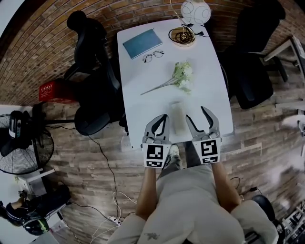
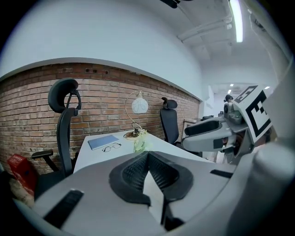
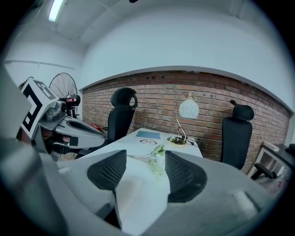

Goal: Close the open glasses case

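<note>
A pale oblong thing [image 1: 177, 117], apparently the glasses case, lies on the white table [image 1: 209, 71] near its front edge; I cannot tell how its lid stands. It sits between my two grippers, touched by neither. My left gripper [image 1: 164, 116] hovers just left of it, its jaws meeting at the tips [image 2: 148, 155] with nothing in them. Just right of it, my right gripper [image 1: 197, 114] is open and empty, pads [image 3: 110, 171] well apart. A pair of thin-framed glasses [image 1: 152, 56] lies far back on the table.
A blue notebook [image 1: 142, 43], a bunch of pale flowers [image 1: 181, 76], a round tray of cables [image 1: 182, 35] and a globe lamp [image 1: 195, 10] are on the table. Black office chairs [image 1: 93, 71] [image 1: 252, 71] flank it. A fan [image 1: 21, 143] stands at left.
</note>
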`<state>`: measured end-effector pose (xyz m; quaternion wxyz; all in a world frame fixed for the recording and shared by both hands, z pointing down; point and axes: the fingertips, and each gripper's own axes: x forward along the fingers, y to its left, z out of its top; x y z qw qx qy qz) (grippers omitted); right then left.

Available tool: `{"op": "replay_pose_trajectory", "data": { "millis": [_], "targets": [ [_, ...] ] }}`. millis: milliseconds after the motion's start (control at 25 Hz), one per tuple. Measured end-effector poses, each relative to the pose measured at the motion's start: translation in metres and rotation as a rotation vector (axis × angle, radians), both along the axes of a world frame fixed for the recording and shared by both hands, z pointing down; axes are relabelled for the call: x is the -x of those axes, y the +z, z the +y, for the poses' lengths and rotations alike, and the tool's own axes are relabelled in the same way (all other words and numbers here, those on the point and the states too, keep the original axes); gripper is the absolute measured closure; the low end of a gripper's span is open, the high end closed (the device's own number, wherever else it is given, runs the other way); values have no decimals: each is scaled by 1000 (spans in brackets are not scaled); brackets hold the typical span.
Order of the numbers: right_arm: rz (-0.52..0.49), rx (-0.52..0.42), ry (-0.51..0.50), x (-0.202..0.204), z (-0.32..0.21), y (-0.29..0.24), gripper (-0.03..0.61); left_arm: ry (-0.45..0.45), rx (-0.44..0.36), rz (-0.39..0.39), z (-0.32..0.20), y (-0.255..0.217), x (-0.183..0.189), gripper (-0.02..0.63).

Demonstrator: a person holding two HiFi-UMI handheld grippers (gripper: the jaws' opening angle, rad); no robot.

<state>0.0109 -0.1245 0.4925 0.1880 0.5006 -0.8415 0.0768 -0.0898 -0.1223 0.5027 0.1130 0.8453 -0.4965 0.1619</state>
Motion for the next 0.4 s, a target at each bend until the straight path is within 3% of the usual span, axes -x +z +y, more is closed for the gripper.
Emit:
{"op": "replay_pose_trajectory", "data": {
  "millis": [400],
  "targets": [
    [8, -16, 29, 4, 3, -8, 314, 28, -23, 10, -1, -6, 4, 611]
  ]
}}
